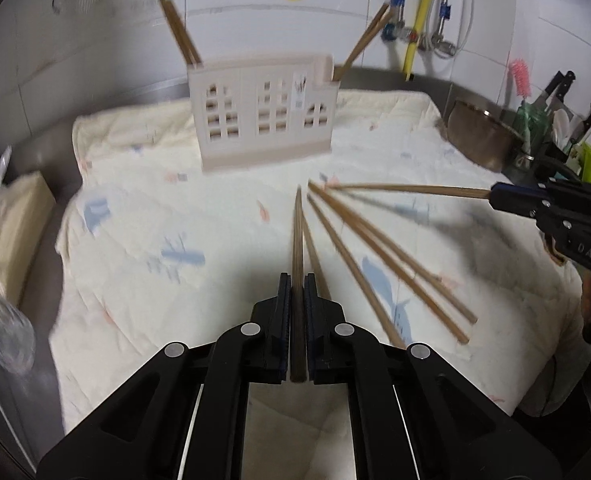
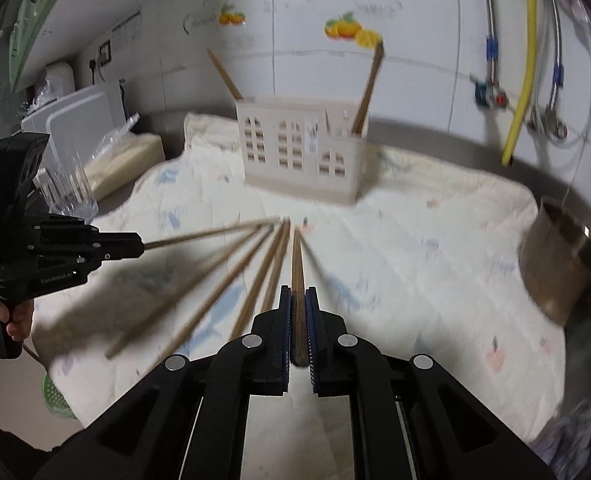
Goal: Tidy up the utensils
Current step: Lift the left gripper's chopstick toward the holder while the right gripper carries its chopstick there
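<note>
Motion blur smears the loose chopsticks (image 1: 387,264) on the quilt (image 1: 175,280), so you cannot count them surely. Your left gripper (image 1: 298,284) clamps one chopstick (image 1: 297,232), your right gripper (image 2: 298,294) another (image 2: 296,264); both point lengthwise toward the utensil holder (image 1: 261,114), tips just short of it.
</note>
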Available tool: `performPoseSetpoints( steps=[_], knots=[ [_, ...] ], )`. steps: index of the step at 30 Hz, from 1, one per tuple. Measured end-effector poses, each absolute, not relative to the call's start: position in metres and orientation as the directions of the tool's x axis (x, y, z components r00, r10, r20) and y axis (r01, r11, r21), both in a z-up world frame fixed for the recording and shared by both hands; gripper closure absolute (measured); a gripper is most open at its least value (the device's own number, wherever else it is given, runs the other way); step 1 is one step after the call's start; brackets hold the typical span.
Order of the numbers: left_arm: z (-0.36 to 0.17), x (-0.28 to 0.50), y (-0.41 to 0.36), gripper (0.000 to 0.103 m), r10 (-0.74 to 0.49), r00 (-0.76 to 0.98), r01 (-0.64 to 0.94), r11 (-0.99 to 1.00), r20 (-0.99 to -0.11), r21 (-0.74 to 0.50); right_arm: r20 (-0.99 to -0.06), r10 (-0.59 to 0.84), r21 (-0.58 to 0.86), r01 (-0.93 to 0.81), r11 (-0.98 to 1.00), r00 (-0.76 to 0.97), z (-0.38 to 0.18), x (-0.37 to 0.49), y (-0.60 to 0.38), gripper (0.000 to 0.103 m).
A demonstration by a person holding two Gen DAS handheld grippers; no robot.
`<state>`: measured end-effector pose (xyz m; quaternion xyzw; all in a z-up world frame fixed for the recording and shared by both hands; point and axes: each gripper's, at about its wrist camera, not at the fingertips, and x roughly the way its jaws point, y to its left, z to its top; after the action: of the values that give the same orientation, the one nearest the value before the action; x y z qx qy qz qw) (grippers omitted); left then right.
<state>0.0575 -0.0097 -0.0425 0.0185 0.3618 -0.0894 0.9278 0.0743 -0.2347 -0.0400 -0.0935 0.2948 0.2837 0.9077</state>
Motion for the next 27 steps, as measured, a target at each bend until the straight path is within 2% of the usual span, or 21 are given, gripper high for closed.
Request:
performPoseSetpoints(
  steps=[9,18,27],
  knots=[
    [0.0,0.075,-0.012,0.098,-0.158,0.781,0.203,0.979,-0.605,0.007,-0.505,0.522,-0.012,-0.611,0.792,0.687,0.014,0.105,-0.216,0.096],
    [0.03,0.106,-0.009,0.098,-0.186,0.794,0.224,0.975,-0.579,-0.006,-0.492,0.552,-0.003,-0.635,0.773,0.673,0.052,0.142,-0.199,0.096],
    [0.087,0.135,-0.003,0.098,-0.215,0.824,0.25,0.968,-0.525,-0.004,-0.454,0.559,-0.013,-0.632,0.775,0.694,0.11,0.17,-0.207,0.096]
  ],
)
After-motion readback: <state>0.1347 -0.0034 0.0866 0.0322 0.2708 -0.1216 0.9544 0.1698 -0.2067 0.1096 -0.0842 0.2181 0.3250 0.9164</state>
